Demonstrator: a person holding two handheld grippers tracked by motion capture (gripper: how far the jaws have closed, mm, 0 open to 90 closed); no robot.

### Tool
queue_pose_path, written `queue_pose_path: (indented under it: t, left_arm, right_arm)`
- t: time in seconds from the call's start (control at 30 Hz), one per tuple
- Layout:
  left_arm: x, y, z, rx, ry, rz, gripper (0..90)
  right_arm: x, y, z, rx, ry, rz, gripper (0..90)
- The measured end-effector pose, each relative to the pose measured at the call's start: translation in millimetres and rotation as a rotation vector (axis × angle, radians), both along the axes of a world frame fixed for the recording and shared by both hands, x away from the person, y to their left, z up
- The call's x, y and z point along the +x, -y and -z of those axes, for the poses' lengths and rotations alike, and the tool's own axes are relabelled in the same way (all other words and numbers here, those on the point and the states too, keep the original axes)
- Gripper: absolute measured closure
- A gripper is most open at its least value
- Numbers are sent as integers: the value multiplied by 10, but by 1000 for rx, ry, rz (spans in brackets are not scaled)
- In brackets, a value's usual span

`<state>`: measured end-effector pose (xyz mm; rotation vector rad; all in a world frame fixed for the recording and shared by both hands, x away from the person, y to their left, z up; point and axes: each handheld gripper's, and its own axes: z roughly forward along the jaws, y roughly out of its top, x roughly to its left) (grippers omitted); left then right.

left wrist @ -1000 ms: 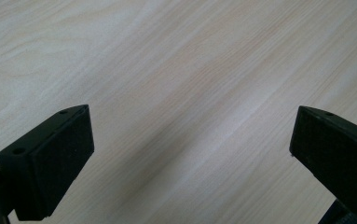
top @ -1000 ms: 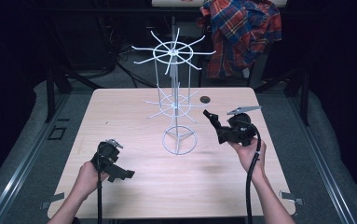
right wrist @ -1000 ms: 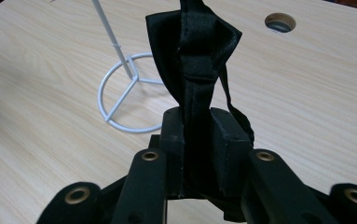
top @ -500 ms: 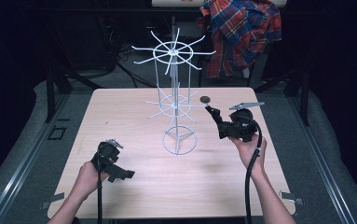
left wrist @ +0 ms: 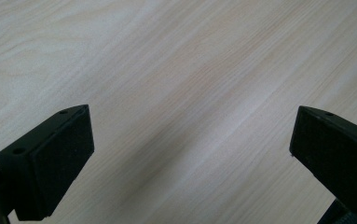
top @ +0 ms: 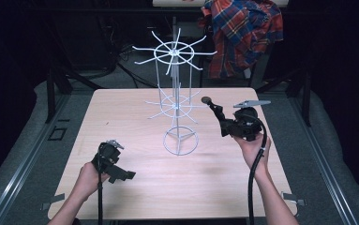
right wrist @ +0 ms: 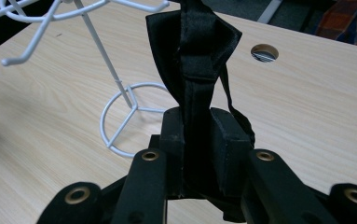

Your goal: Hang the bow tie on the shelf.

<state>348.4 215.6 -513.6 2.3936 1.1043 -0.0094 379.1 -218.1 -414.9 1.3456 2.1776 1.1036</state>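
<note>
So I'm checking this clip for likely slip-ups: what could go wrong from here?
The right claw pinches a floppy black bow tie close to the white wire rack. The tie's loose strap could snag on a lower prong. A bump might tip the rack, since its ring base looks small. The left claw is open over the table, not steadying anything.

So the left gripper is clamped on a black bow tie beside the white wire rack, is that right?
Wrong gripper. The right gripper is the one clamped on the black bow tie beside the white wire rack, as the right gripper view shows. The left gripper is open over bare table.
</note>
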Motion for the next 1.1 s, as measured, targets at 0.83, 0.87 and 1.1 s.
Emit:
queue_pose_path:
  t: [0.83,0.87,1.1]
  left_arm:
    - [-3,-2,-2,3,1,1,0]
    - [-3,-3,-3,2,1,1,0]
    - [-2,-2,-2,2,0,2,0]
  right_arm:
    - [-43,-265,55,30,-21,-85,759]
    - [-33,-266,73,25,-25,-91,759]
    - [-6,-281,150,30,-49,-90,758]
